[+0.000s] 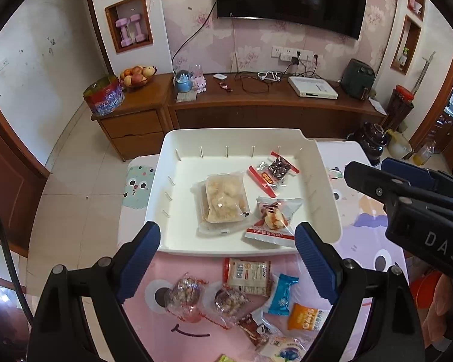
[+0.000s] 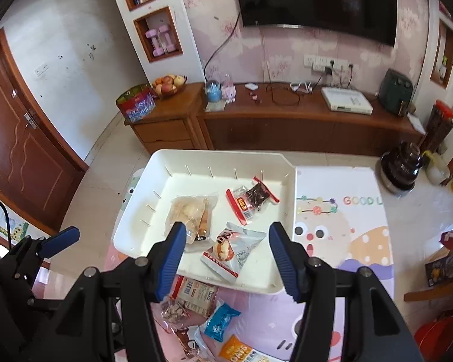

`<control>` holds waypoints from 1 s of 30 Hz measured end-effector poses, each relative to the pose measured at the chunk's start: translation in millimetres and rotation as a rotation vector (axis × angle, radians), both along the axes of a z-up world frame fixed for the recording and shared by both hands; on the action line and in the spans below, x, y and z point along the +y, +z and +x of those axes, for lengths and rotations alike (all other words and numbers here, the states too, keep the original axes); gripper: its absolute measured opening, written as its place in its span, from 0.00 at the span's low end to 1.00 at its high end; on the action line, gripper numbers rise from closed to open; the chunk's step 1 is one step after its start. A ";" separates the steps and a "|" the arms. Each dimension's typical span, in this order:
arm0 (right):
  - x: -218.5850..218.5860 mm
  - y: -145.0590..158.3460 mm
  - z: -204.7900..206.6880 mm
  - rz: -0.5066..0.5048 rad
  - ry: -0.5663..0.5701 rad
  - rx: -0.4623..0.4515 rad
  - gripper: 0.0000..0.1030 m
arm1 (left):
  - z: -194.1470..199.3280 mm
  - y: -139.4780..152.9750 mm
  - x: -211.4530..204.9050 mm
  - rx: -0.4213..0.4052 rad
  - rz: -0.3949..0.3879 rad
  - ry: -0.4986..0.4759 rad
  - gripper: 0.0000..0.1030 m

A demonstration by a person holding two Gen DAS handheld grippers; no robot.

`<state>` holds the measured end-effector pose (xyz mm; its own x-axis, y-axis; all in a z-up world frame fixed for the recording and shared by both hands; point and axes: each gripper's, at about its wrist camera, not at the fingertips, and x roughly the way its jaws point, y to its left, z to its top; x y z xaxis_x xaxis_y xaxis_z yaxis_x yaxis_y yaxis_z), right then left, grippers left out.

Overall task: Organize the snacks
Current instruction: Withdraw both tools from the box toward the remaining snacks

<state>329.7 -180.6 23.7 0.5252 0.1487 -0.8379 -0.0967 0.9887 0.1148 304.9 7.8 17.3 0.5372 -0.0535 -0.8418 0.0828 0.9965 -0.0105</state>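
Note:
A white tray (image 1: 172, 147) (image 2: 136, 211) sits on the table and holds three snacks: a clear pack of pale pastries (image 1: 223, 200) (image 2: 191, 211), a red-edged dark snack pack (image 1: 271, 172) (image 2: 250, 197), and a white-and-red wrapped cake (image 1: 274, 218) (image 2: 232, 249). Several loose snacks lie in front of the tray, among them a beige pack (image 1: 247, 276) (image 2: 196, 294), a blue pack (image 1: 282, 297) (image 2: 222, 321) and an orange pack (image 1: 306, 316) (image 2: 237, 351). My left gripper (image 1: 228, 259) is open and empty above the loose pile. My right gripper (image 2: 228, 259) is open and empty over the tray's near edge.
The table has a pink cartoon cloth (image 1: 166, 271) (image 2: 332, 232). A wooden TV cabinet (image 1: 256, 105) stands behind, with a fruit bowl (image 1: 136, 75) and a tin (image 1: 104, 96). A dark pot (image 2: 400, 166) stands past the table's far right corner.

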 end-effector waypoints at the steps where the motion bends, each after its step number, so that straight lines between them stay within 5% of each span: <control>1: 1.2 3.4 -4.9 -0.006 0.002 -0.010 0.56 | -4.4 2.6 0.4 -0.008 0.000 0.000 0.87; 18: 8.7 49.8 -102.4 -0.126 0.008 -0.193 0.56 | -90.9 37.6 19.8 -0.094 -0.044 0.011 0.87; 30: 12.9 42.9 -184.6 -0.149 0.047 -0.247 0.56 | -175.5 29.6 38.5 -0.154 -0.086 0.040 0.87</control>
